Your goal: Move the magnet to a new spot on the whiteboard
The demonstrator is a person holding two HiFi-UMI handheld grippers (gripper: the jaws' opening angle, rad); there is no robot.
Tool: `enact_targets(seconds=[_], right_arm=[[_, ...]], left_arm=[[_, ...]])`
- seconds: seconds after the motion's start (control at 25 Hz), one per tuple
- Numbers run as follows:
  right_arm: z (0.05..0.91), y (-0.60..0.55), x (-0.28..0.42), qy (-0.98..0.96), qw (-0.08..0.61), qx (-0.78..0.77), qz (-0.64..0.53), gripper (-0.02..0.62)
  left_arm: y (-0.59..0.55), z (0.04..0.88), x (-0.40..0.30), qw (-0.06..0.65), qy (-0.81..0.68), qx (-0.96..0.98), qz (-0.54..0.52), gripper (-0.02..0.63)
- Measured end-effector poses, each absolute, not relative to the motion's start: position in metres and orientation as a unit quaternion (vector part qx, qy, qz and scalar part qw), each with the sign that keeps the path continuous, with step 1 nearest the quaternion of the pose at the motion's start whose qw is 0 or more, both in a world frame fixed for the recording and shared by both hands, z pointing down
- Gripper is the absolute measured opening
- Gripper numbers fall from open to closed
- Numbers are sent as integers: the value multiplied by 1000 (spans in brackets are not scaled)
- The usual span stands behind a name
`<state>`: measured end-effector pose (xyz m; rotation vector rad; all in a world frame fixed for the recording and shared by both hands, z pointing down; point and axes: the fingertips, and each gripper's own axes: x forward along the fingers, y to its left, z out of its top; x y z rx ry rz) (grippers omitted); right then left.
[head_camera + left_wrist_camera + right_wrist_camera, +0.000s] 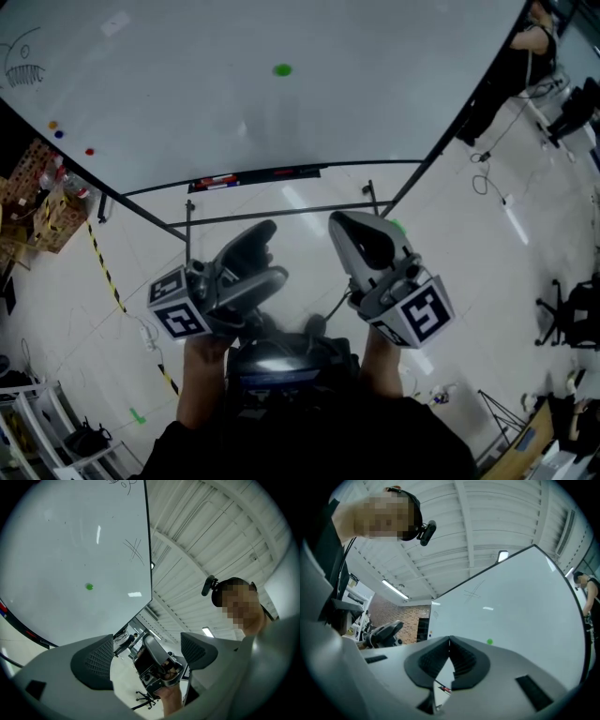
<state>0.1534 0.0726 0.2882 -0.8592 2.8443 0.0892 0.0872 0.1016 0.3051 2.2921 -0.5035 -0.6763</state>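
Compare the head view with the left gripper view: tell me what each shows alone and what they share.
Head view only: three small magnets near the left edge of the whiteboard, and striped floor tape. Left gripper view only: the ceiling and the person's head camera. Shared: the whiteboard, the green magnet, the right claw, shut.
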Motion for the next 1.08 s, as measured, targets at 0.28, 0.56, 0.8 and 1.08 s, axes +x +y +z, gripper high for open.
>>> enact_targets(seconds=[0.28,0.56,0.8,1.08], right_arm=[[288,74,128,956,62,-285,36,15],[310,76,114,960,34,-277,10,16],[310,75,114,959,44,-278,8,15],[310,73,117,959,41,-279,8,16]], left_arm=[[100,306,62,346,-192,877,-273,441],[98,327,47,365,-204,867,-271,442],[99,330,47,368,-205,865,-271,442],[98,325,50,363,-201,869,-269,442]])
